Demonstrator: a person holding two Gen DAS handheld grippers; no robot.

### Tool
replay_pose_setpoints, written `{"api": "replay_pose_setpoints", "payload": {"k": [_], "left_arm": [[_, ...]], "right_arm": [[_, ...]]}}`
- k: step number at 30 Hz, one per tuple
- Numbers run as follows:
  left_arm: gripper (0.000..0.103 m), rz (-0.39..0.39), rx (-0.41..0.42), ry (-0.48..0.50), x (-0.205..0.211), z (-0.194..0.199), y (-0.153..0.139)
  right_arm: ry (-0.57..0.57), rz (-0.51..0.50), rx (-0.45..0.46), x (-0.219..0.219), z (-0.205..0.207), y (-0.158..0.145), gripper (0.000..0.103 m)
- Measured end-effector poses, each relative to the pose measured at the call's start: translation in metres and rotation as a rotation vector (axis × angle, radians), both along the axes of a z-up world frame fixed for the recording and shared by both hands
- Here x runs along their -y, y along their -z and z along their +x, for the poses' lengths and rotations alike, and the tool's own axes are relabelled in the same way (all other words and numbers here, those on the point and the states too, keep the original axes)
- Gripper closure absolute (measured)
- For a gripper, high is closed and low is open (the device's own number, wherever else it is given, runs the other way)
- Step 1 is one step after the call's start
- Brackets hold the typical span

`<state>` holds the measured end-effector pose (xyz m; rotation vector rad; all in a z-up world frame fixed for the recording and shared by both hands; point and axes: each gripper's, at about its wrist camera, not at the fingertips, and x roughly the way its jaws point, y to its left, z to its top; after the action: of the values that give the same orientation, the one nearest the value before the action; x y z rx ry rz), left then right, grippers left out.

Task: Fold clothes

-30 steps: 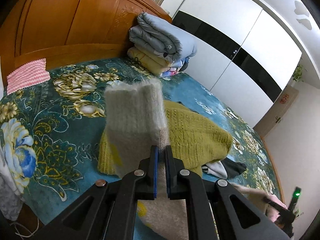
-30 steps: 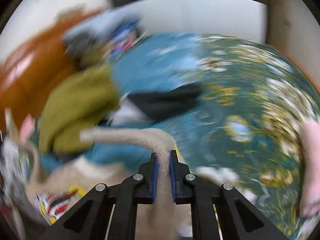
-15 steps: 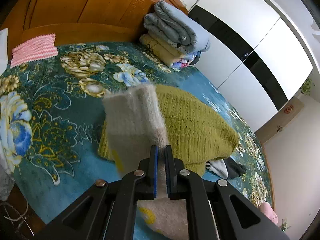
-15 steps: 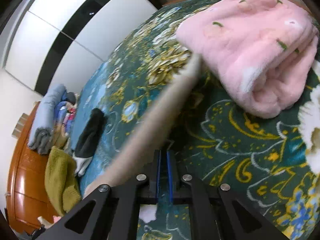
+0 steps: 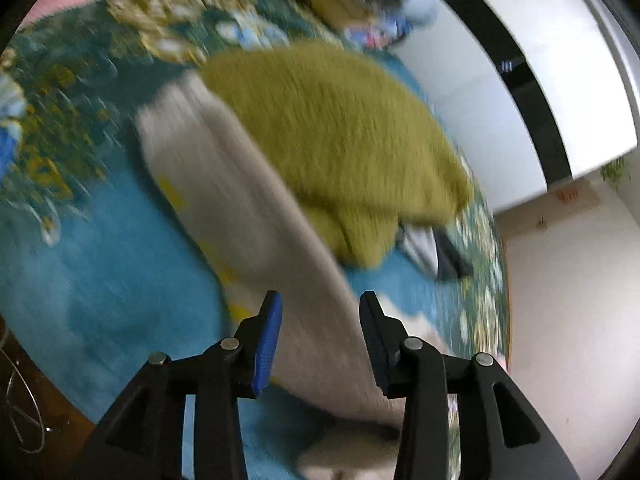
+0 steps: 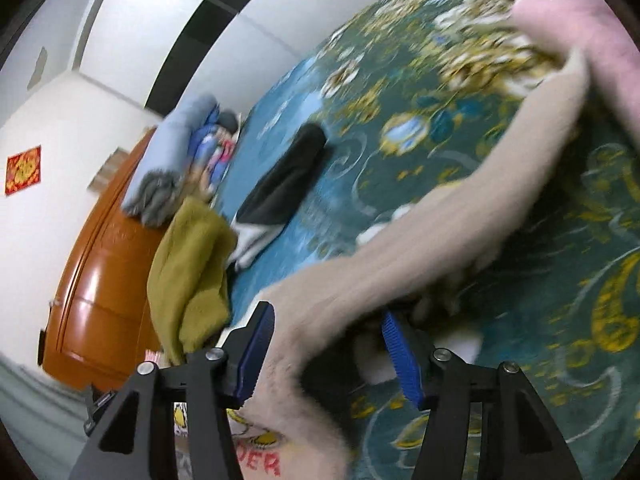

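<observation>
A beige fuzzy sweater point(image 5: 248, 216) with yellow marks lies on the teal flowered bedspread point(image 5: 100, 264). In the left wrist view one sleeve runs from my left gripper point(image 5: 320, 312) toward the headboard, beside an olive knit sweater point(image 5: 340, 132). The left jaws stand wide open with the cloth loose between them. In the right wrist view the other beige sleeve point(image 6: 460, 216) stretches from my right gripper point(image 6: 328, 332) toward a pink fleece point(image 6: 592, 40). The right jaws are open too, the sleeve lying across them. Both views are blurred.
A black and white garment point(image 6: 288, 176) lies mid-bed beyond the olive sweater point(image 6: 192, 264). Folded grey and blue quilts point(image 6: 172, 160) are stacked against the orange wooden headboard point(image 6: 96, 280). A white wardrobe with a black band point(image 5: 520, 60) stands past the bed.
Both grippers were shut on the beige sleeves; now both have opened and let go. The sleeves have dropped toward the bed. Both cameras have swung and tilted down.
</observation>
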<state>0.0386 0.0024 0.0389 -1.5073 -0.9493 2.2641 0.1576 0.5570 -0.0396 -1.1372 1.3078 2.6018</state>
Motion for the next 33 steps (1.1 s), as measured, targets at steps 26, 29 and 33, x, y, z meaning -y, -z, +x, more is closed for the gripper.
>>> {"api": "replay_pose_setpoints", "payload": {"k": [26,29,33], "left_arm": [[0.093,-0.205,0.071,0.062,-0.068,-0.014,0.011],[0.093,-0.158,-0.106,0.062,-0.064,-0.014,-0.023],[0.093,-0.055,-0.39,0.084,-0.069,-0.017,-0.081]], "right_arm": [[-0.082,-0.058,0.043,0.03,-0.037,0.012,0.083],[-0.083,-0.083,-0.035,0.022,-0.039,-0.004,0.085],[-0.062,-0.031,-0.217,0.009,-0.038,-0.049,0.086]]}}
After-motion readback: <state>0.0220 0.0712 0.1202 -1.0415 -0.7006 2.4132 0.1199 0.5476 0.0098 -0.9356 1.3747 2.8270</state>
